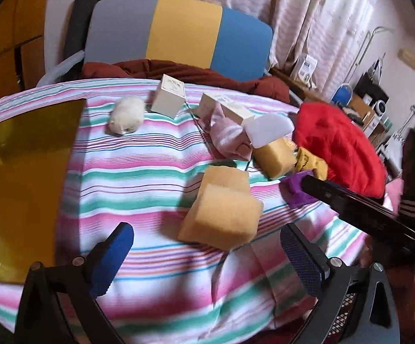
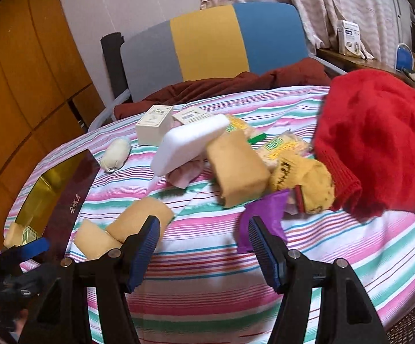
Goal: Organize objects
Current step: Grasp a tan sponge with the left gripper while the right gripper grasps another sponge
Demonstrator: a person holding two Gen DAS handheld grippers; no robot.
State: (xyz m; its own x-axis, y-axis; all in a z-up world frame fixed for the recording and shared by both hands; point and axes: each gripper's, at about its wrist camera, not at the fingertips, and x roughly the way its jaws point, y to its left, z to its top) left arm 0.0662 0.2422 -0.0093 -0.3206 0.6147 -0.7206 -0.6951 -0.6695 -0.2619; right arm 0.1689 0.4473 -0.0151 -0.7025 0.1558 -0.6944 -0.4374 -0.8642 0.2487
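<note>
My left gripper (image 1: 207, 261): jaws wide apart and holding nothing, hovering over the striped cloth (image 1: 138, 172)
Between my left fingers: a tan sponge (image 1: 221, 212) lies on the cloth just ahead of the blue pads (image 1: 113, 258), not touched by them
My right gripper (image 2: 204, 246): jaws apart too, nothing between them, low over the same cloth
At my right fingertips: a purple scrap (image 2: 264, 218) sits just beside the right pad; the tan sponge (image 2: 121, 232) lies just beside the left pad, partly hidden by it
Further ahead on the right: a second tan sponge (image 2: 236, 169) stands tilted, a white foam block (image 2: 190, 143) leaning over it, a pink sock (image 2: 184, 175) under the block
Yellow sock (image 2: 302, 183): crumpled between the tilted sponge and the red sweater (image 2: 379, 143), touching the sweater's cuff
Snack packets (image 2: 282, 146): behind the tilted sponge, near the sweater
Far side of the table: two white boxes (image 1: 168, 94), one upright, the other (image 1: 224, 106) on its side, and a white rolled sock (image 1: 125, 114) apart from the pile
Left edge: a dark red box with gold lining (image 2: 50, 195), open, with a pale sponge and a small packet in its near corner
Behind the table: a grey, yellow and blue chair (image 1: 178, 31) with a dark red blanket (image 1: 178, 71) on its seat
</note>
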